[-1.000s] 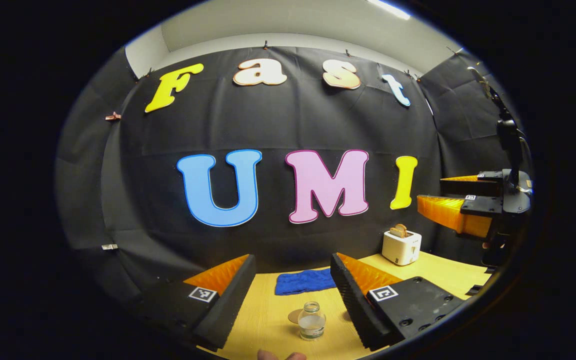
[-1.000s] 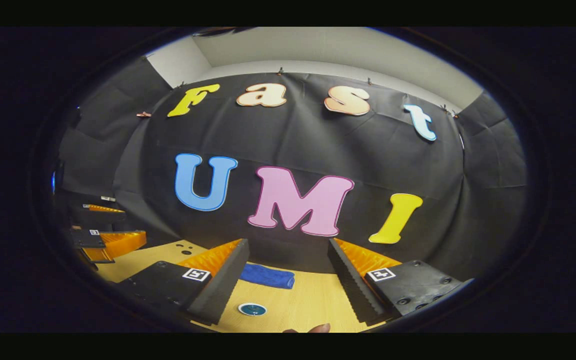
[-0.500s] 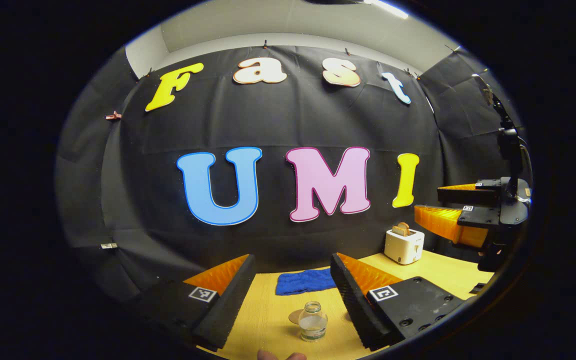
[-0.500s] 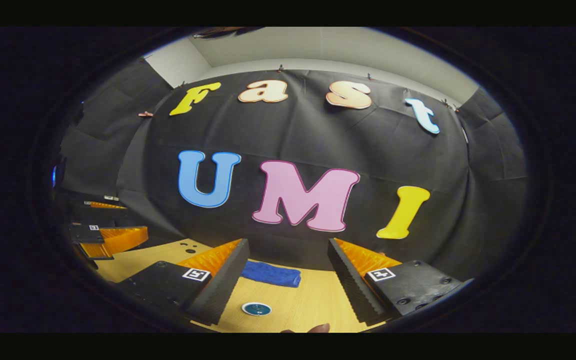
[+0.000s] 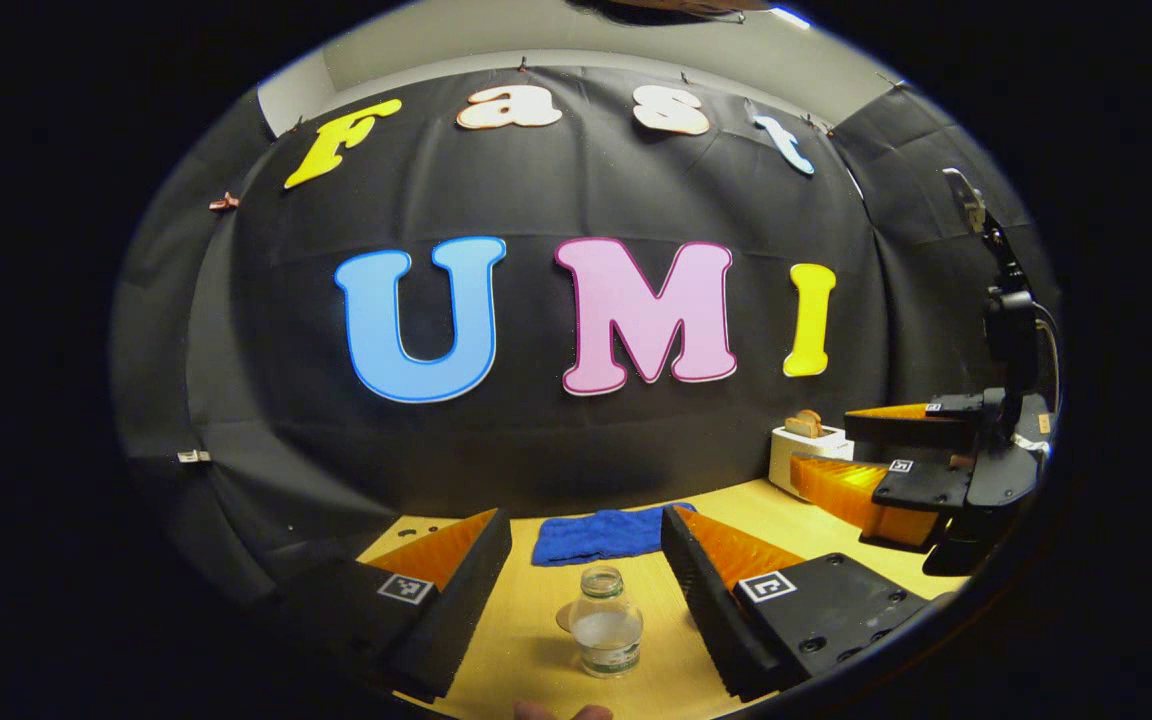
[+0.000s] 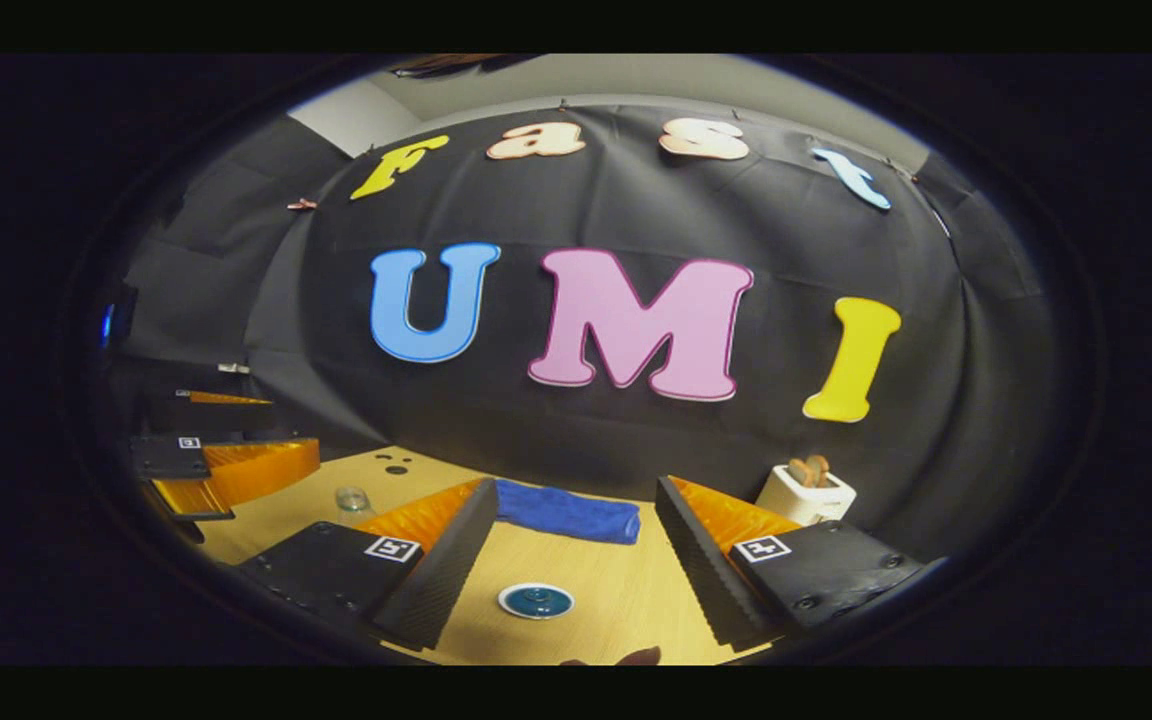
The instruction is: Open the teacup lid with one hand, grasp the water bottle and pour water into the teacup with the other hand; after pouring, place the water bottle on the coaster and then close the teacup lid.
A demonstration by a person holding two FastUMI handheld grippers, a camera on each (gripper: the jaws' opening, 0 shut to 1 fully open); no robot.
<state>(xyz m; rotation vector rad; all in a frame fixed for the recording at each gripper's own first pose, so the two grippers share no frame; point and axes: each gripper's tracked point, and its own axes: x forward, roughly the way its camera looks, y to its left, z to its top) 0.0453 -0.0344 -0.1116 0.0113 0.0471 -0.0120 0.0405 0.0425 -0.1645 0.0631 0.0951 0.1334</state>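
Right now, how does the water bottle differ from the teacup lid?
The water bottle stands tall, upright and clear, its mouth uncapped; the teacup lid looks low, round and dark teal with a white rim. The bottle sits ahead of the open left gripper, the lid ahead of the open right gripper. Both rest untouched on the wooden table.

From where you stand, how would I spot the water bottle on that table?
Start at the wooden table and find the blue cloth by the back wall. Just nearer stands the water bottle, upright before a round coaster. It is the only clear, see-through container, partly filled.
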